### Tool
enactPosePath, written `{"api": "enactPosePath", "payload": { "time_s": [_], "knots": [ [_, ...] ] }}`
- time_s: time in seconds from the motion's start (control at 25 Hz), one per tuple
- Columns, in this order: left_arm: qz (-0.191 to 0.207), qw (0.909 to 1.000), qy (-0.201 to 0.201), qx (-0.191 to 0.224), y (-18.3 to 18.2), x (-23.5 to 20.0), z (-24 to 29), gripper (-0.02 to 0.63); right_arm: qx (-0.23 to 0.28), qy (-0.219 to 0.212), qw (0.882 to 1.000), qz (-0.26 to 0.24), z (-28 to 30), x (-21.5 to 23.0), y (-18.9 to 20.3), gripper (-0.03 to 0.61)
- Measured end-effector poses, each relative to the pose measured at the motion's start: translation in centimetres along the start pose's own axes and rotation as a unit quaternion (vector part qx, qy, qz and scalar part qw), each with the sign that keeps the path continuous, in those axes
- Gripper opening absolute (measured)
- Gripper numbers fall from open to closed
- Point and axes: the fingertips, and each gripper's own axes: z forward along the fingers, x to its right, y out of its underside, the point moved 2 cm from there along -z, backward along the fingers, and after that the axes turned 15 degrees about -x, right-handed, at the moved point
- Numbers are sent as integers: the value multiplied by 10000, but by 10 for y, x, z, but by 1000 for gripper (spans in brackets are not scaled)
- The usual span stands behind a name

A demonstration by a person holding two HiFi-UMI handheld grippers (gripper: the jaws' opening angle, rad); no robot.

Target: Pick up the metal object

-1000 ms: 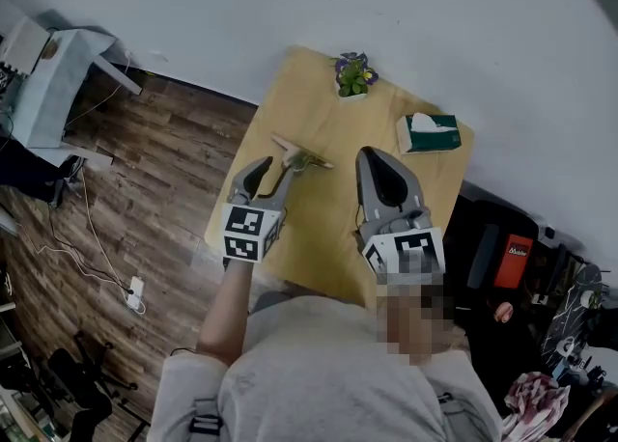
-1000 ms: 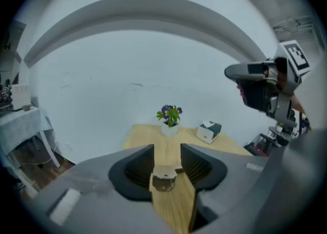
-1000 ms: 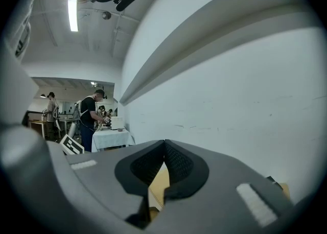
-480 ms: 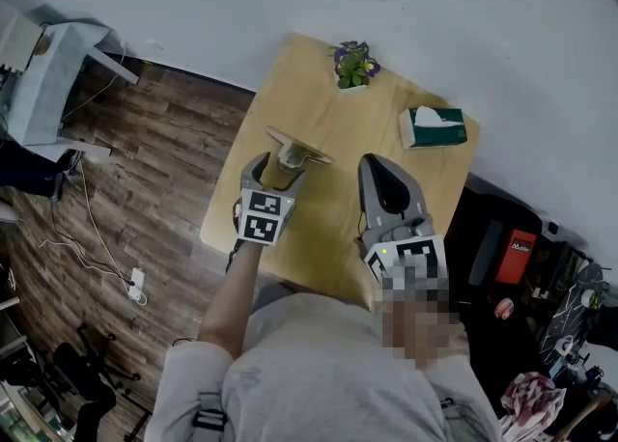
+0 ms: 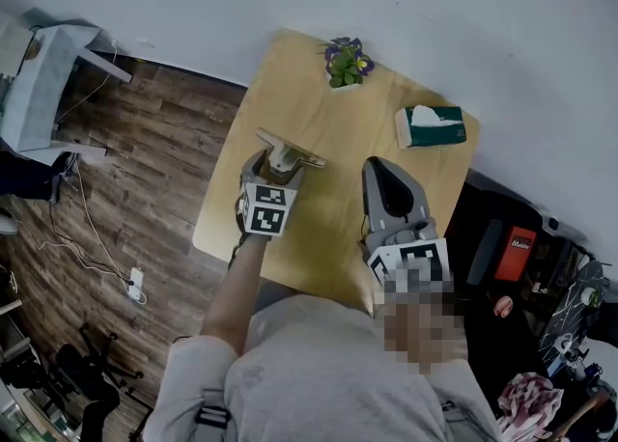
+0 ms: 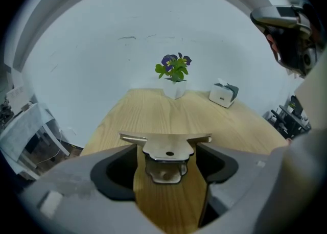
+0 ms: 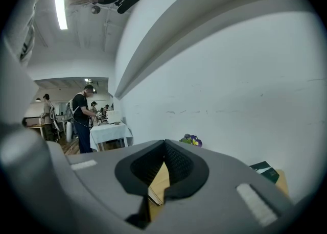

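While its jaws have just been opening wide, the left gripper (image 5: 276,172) straddles the metal object (image 6: 166,152), which stands ungripped on the wooden table (image 5: 328,141). At its 3 o'clock, the right gripper (image 5: 386,162) hovers closed and empty. Beyond, a potted plant (image 5: 344,62) sits at 12 o'clock and a tissue box (image 5: 430,126) at 1 o'clock.

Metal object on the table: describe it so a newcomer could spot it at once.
Start at the light wooden table against the white wall, with a white pot of purple flowers at its far edge and a green-and-white tissue box at the far right corner. Nearer the left edge sits the silver metal bracket: thin wings, a hole mid-plate, the only shiny piece there.
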Motion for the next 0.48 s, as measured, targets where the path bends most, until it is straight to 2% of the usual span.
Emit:
{"api": "enactPosePath", "payload": {
  "time_s": [0.4,0.48],
  "knots": [
    [-156,9998,-115,-29,-6,-2,13,367,-68,42,9999,83,9,14,5,0],
    [-215,9996,-177,13,-6,-4,13,349,-77,46,9999,88,10,15,5,0]
  ]
}}
